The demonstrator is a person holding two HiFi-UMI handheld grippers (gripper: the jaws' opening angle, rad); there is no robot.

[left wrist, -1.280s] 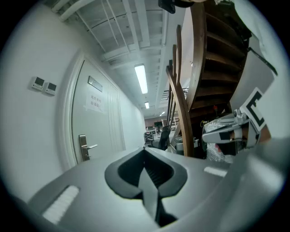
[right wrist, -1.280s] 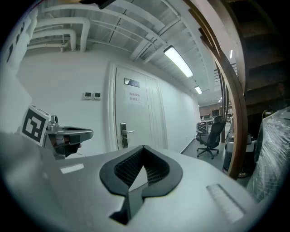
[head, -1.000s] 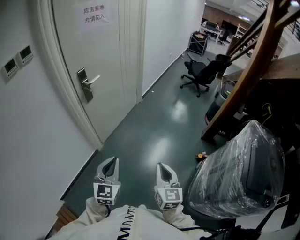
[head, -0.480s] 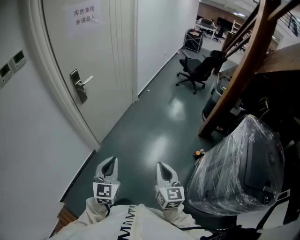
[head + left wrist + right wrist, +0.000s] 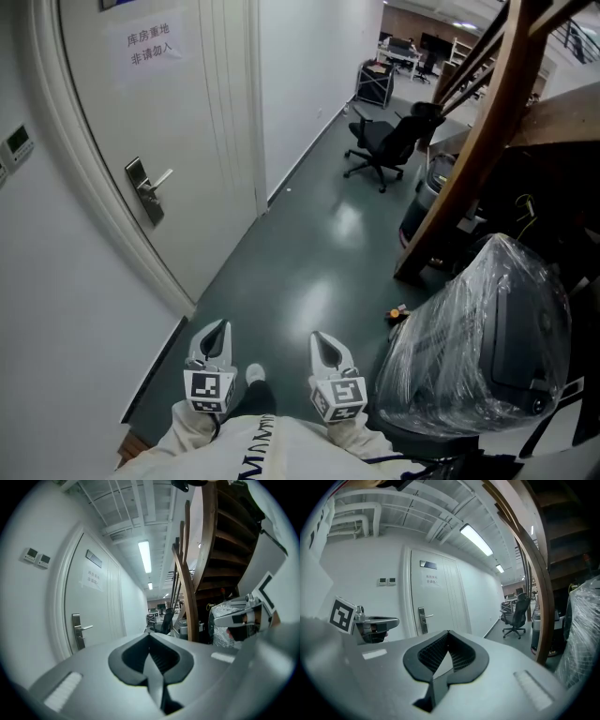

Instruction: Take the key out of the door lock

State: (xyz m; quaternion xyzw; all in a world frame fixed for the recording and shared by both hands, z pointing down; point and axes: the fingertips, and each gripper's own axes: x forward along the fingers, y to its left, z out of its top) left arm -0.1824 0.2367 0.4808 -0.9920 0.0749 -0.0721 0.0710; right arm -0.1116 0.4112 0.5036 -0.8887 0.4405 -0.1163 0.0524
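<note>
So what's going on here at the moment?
A person stands in a corridor with a pair of tongs in each hand. The left tongs and right tongs are both shut, empty, and held low, close to the body. The door is ahead on the left, and its lock plate is well apart from both tongs. Whether anything sticks out of it is too small to tell from here. Nothing is being handled yet.
</note>
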